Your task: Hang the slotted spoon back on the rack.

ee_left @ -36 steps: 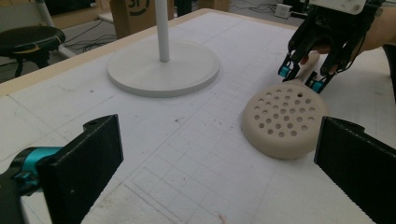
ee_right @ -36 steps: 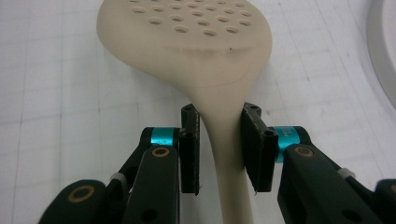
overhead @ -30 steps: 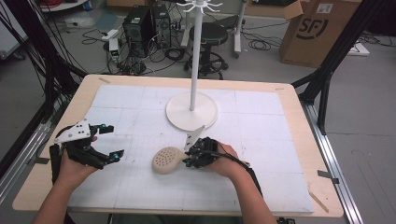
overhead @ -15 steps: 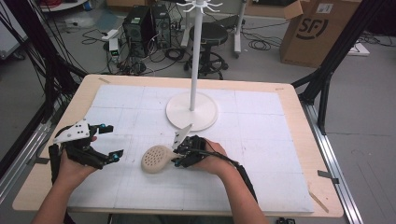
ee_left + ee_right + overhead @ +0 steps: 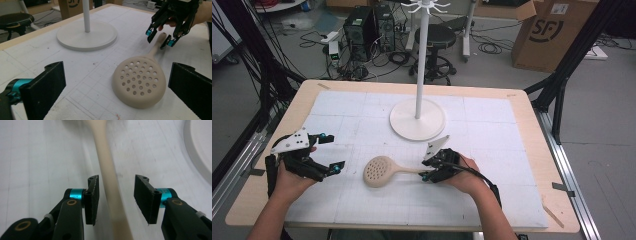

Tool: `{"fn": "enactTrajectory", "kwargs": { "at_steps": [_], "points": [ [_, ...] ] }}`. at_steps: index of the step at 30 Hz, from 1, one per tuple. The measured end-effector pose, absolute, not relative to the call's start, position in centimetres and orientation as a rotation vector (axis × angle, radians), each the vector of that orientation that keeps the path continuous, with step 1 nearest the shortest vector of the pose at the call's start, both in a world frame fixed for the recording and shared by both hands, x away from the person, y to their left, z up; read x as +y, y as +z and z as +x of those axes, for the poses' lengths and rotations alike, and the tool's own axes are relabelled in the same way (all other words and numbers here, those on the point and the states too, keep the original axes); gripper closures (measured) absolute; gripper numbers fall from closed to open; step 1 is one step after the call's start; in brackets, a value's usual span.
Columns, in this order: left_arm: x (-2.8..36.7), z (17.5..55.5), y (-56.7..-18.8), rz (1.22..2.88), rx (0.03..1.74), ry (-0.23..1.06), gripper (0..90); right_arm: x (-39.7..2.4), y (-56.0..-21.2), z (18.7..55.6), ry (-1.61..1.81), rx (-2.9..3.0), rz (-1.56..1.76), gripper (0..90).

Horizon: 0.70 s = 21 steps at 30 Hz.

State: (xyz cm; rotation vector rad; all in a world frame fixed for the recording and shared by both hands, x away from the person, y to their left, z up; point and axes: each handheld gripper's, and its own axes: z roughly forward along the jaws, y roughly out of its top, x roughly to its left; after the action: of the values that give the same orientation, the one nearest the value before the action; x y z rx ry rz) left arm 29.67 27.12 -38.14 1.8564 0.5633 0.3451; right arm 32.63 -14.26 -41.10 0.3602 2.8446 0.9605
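place: lab or test workshop | bench: wooden-edged table with a white gridded mat (image 5: 492,195) inside a black metal frame (image 5: 562,85) | floor: grey, with black computer towers (image 5: 367,25), loose black cables (image 5: 492,47), a black round stool (image 5: 439,37) | storage: brown cardboard box (image 5: 552,32)

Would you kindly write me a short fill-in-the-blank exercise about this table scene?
1. The skimmer spoon has a bowl full of round ____.
2. Its handle lies between the open ____ tongs.
3. The white stand has a ____ base.
4. The left tongs are ____.

Missing words: holes; right; round; open
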Motion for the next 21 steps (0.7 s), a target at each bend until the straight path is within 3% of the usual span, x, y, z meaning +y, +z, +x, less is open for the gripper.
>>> {"fn": "enactTrajectory", "kwargs": {
  "at_steps": [6, 10, 21],
  "points": [
    [26.9, 29.7, -38.3, 1.863, 0.564, 0.342, 1.8, -15.2, -41.6, 32.6, 0.924, 2.862, 0.373, 57.2],
    [26.9, 29.7, -38.3, 1.862, 0.566, 0.342, 1.7, -14.5, -41.8, 32.5, 0.919, 2.857, 0.314, 69.8],
    [26.9, 29.7, -38.3, 1.861, 0.565, 0.341, 1.8, -11.8, -41.9, 32.8, 0.927, 2.847, 0.211, 73.2]
  ]
}}
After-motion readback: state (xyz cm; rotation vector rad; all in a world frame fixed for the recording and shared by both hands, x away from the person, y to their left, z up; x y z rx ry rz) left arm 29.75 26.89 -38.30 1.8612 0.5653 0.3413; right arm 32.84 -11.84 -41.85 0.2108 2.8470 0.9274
